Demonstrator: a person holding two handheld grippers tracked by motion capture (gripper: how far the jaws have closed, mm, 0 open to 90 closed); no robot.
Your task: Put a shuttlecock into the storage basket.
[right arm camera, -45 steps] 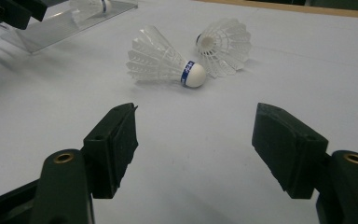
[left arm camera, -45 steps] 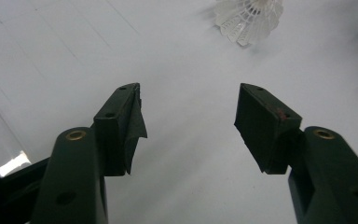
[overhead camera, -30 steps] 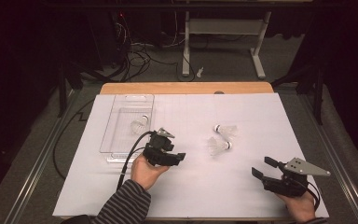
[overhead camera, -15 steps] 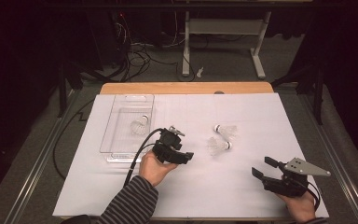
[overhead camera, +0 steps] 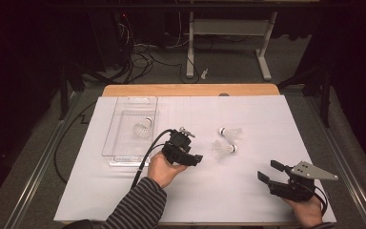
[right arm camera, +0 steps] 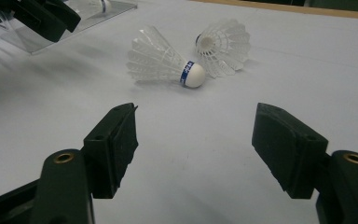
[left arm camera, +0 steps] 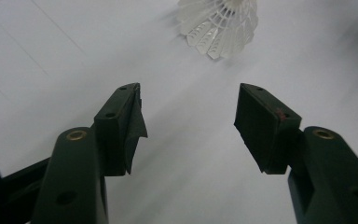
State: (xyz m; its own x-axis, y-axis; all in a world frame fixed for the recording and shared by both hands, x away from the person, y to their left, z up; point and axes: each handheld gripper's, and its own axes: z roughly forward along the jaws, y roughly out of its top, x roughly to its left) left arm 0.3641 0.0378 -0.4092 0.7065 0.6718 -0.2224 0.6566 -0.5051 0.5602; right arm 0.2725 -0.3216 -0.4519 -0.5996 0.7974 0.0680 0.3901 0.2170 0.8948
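1. Left hand-held gripper (overhead camera: 196, 160): centre of the high view, jaws spread wide with nothing between them. In its own view the feather skirt of a shuttlecock (left arm camera: 219, 25) sits at the top edge, just ahead of my jaw tips.
2. Right hand-held gripper (overhead camera: 266, 172): lower right of the high view, jaws spread, empty, low over the paper.
3. Nearer shuttlecock (overhead camera: 224, 149): on its side right of centre, cork pointing right, apart from both grippers.
4. Farther shuttlecock (overhead camera: 231, 132): just above the nearer one, close beside it; I cannot tell whether the feathers touch.
5. Clear tray (overhead camera: 116, 136): upper left of centre, one shuttlecock (overhead camera: 143, 128) already inside.
6. Step in hand, as I judge it: reaching with the left for the nearer shuttlecock, to carry it to the tray.
7. Next move calls for: easing rightward, straddling the skirt or cork, closing gently so the feathers do not crush.
8. Room: bare white table (overhead camera: 248, 200) all round; the tray's near wall must be cleared on the way back.
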